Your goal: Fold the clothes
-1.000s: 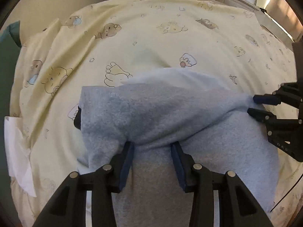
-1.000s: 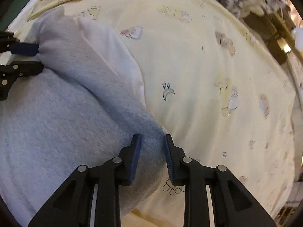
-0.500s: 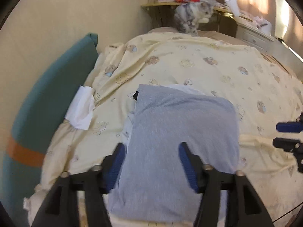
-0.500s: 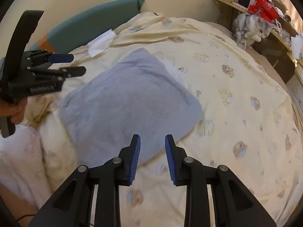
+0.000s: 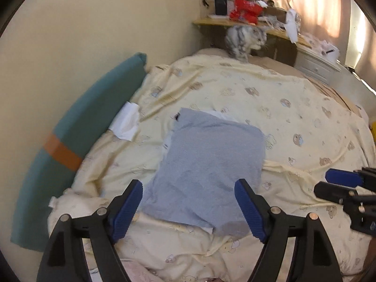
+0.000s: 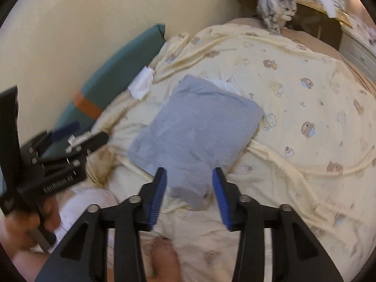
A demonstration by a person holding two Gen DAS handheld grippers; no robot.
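Observation:
A folded grey-blue garment [image 5: 206, 164] [image 6: 197, 129] lies flat on the yellow bear-print duvet [image 5: 293, 117] [image 6: 305, 75]. A white layer [image 5: 223, 115] peeks out at its far edge. My left gripper [image 5: 188, 209] hovers above the garment's near edge, open wide, with nothing between its fingers. My right gripper [image 6: 190, 190] is also open and empty, held above the garment's near corner. In the left wrist view the right gripper [image 5: 338, 184] shows at the right edge, clear of the cloth. The left gripper [image 6: 70, 136] appears blurred at the left of the right wrist view, held by a hand [image 6: 21, 225].
A grey tabby cat [image 5: 244, 40] [image 6: 275, 9] sits at the far end of the bed. A teal cushion with an orange band [image 5: 77, 141] runs along the left wall, with a white cloth [image 5: 127, 122] beside it. A cluttered shelf [image 5: 244, 14] and white drawers [image 5: 315, 68] stand behind.
A second ago both grippers were shut on the garment's fold. They have let go, drawn back and up, and opened wider. The garment now lies flat and folded.

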